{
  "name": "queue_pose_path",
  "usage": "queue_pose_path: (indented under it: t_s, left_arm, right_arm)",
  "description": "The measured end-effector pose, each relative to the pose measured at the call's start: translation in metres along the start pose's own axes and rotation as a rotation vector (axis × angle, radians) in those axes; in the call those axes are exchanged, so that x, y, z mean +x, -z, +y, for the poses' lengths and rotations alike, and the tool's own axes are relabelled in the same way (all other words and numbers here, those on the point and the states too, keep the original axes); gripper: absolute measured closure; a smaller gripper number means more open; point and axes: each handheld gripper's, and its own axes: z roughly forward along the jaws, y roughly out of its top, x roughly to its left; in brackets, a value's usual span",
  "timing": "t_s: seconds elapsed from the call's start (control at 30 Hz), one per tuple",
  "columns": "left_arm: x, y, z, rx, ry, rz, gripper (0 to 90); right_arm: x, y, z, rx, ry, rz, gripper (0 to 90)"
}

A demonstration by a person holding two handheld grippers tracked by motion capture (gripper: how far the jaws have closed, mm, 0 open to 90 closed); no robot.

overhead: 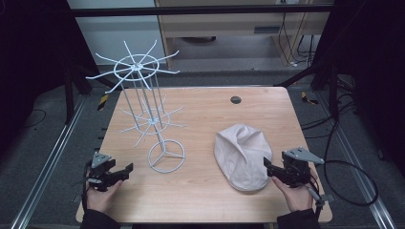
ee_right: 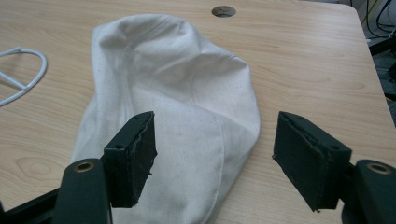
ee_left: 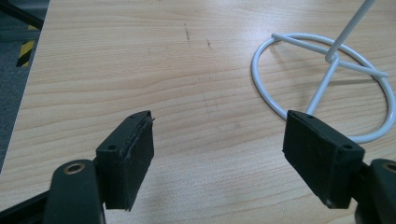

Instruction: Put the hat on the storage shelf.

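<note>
A white wire display stand (overhead: 143, 95) with two tiers of radiating hooks rises from a ring base (overhead: 166, 156) on the left half of the wooden table (overhead: 200, 200). A beige cloth cap (overhead: 241, 155) lies flat on the right half. My left gripper (overhead: 125, 171) hovers open at the front left, a short way left of the base. In the left gripper view the stand's pole (ee_left: 322, 88) is ahead and right of the left gripper (ee_left: 219, 154). My right gripper (overhead: 267, 168) is open at the cap's right edge. In the right gripper view the cap (ee_right: 177, 84) lies just beyond the right gripper (ee_right: 215, 154).
A dark round cable hole (overhead: 235, 99) sits near the table's far edge. The stand's hooks spread wide above the table's back left. A black cable (overhead: 353, 191) loops off the right side. Dark frame posts and floor rails surround the table.
</note>
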Motion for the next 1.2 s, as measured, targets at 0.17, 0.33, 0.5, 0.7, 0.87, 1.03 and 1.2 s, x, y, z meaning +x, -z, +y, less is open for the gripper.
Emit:
queue_pose_path:
  t_s: [0.17, 0.33, 0.5, 0.7, 0.87, 1.03, 1.2]
  left_arm:
    - [0.001, 0.000, 0.000, -0.003, 0.001, -0.003, 24.8]
    - [0.002, 0.001, 0.000, -0.005, 0.011, 0.000, 25.8]
    - [0.002, 0.001, 0.001, -0.010, 0.005, -0.001, 27.5]
    - [0.000, 0.000, 0.001, -0.008, -0.010, -0.008, 29.6]
    - [0.000, -0.001, 0.002, -0.008, -0.011, -0.008, 30.7]
    - [0.001, 0.000, 0.001, -0.015, -0.010, -0.004, 30.9]
    - [0.000, -0.002, 0.001, -0.012, -0.017, -0.005, 30.9]
  right_arm:
    - [0.008, 0.002, 0.011, -0.006, 0.020, 0.020, 31.7]
    - [0.019, 0.002, 0.020, 0.007, 0.044, 0.036, 34.9]
    - [0.027, 0.000, 0.030, 0.028, 0.061, 0.043, 36.0]
    - [0.036, -0.006, 0.049, 0.021, 0.076, 0.065, 38.2]
    - [0.044, -0.016, 0.058, 0.025, 0.105, 0.082, 40.3]
    - [0.053, -0.027, 0.058, 0.055, 0.129, 0.101, 41.7]
    - [0.059, -0.044, 0.051, 0.111, 0.146, 0.103, 43.4]
